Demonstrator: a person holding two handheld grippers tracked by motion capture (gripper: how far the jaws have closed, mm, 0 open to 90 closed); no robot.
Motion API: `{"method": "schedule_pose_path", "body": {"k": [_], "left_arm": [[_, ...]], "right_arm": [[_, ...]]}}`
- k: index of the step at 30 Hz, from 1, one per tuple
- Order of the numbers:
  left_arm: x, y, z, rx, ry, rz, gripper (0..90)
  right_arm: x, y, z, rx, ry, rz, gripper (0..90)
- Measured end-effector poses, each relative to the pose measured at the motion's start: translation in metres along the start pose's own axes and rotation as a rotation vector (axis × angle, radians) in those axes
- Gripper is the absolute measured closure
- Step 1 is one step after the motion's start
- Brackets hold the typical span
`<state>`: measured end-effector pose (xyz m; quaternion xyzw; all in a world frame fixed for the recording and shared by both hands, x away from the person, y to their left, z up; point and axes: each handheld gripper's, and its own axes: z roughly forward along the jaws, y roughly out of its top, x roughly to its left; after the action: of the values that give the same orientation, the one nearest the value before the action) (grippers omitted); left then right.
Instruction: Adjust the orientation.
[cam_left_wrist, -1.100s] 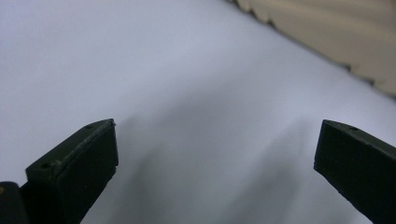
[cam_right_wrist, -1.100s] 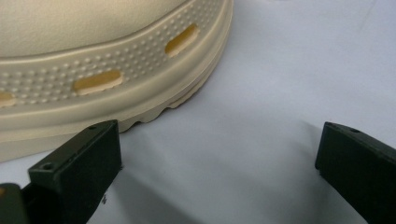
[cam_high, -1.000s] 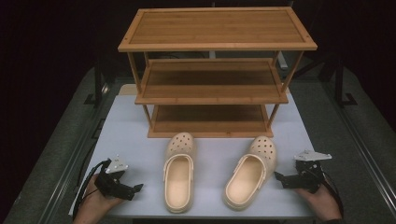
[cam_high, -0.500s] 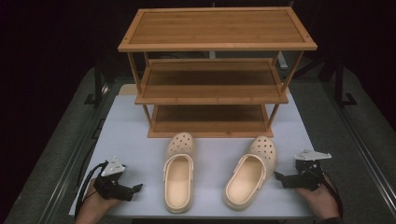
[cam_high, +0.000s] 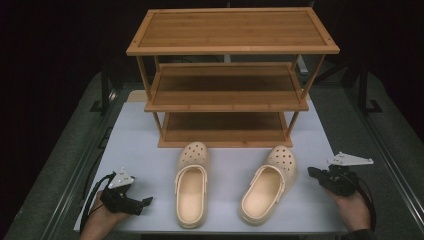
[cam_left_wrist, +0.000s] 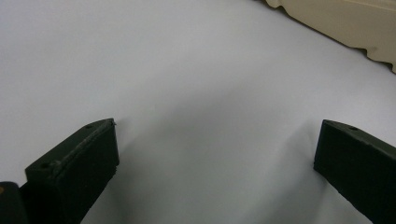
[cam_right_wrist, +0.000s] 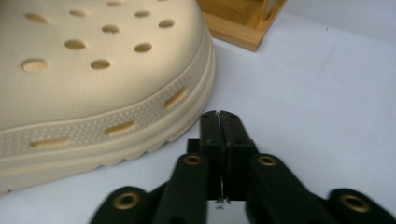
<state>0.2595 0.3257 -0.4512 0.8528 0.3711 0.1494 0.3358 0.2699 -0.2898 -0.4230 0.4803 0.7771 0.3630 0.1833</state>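
Little has changed over the last second: both my hands have stayed low at the table's (cam_high: 150, 145) near edge, so no grasp has begun and the goal is unclear.

One bamboo rack (cam_high: 230, 75), three shelves, all bare. Two cream clogs (cam_high: 192, 185) (cam_high: 267, 182) lie just before it, toes toward it. My left gripper (cam_left_wrist: 215, 154) rests with jaws wide apart over bare table; my right gripper (cam_right_wrist: 219, 121), jaws pressed together, sits just beside the right clog's toe.
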Motion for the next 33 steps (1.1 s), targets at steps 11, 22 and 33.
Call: {"method": "schedule_pose_path", "body": {"k": [11,22,33], "left_arm": [[0.0,0.0,0.0,0.0,-0.002,-0.002,0.0],[0.001,0.0,0.0,0.0,-0.002,-0.002,0.0],[0.001,0.0,0.0,0.001,-0.003,-0.003,0.0]], "right_arm": [[-0.005,0.023,0.004,-0.012,0.011,0.043,89.7],[-0.005,0.046,0.028,0.008,0.036,0.021,89.7],[0.0,0.055,0.046,0.044,0.029,0.0,89.9]]}}
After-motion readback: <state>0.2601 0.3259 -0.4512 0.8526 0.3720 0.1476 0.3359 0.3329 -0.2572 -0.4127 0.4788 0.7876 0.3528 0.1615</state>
